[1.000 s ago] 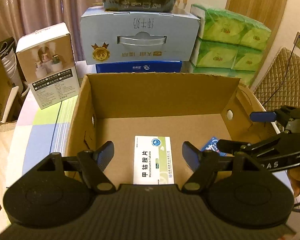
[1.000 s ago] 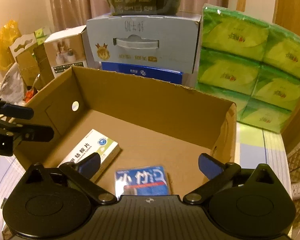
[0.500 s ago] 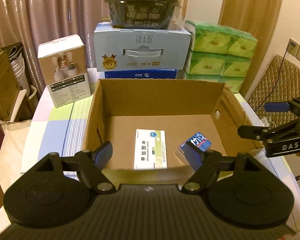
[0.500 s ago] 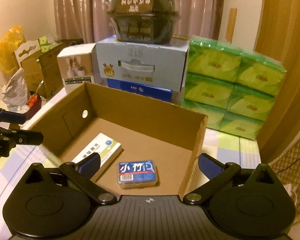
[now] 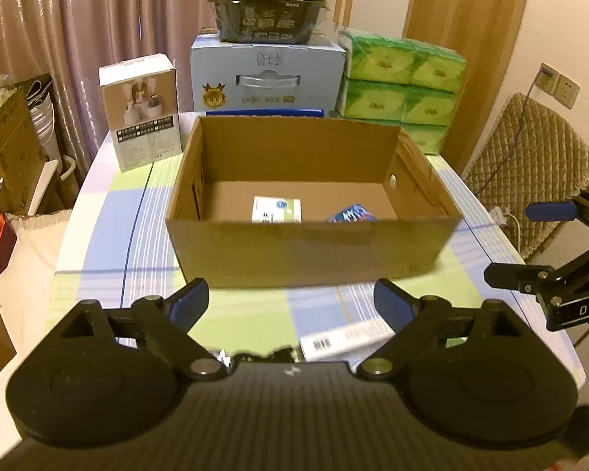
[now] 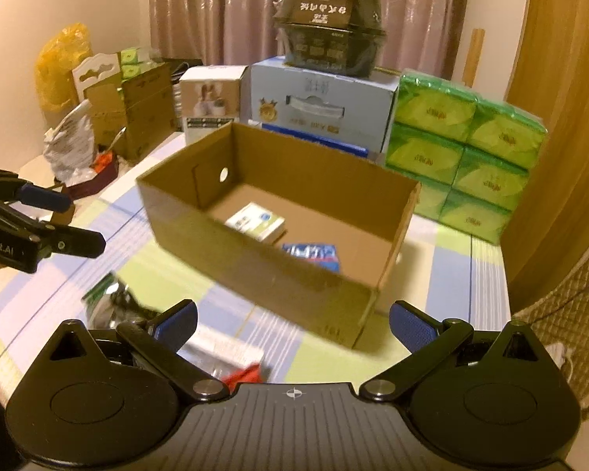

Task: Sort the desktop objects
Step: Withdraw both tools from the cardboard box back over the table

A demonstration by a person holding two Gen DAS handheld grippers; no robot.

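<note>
Left wrist view: left gripper [image 5: 290, 302] empty, jaws opening. Flat barcoded box [image 5: 345, 340] lies on the table just below its right finger, long axis slanting up to the right, clearly the nearer pick for this hand. Cardboard box [image 5: 310, 247] straight ahead already holds 2 items. Right wrist view: right gripper [image 6: 292, 324] wide apart, empty; blurred items under its left finger [image 6: 176, 324], orientation unclear.

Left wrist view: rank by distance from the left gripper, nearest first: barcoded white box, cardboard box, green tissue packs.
From the left gripper, jaws opening, nothing between them:
1. Barcoded white box, on the table just ahead, slightly right.
2. Cardboard box, centre of the table.
3. Green tissue packs, stacked behind the box, right.
</note>
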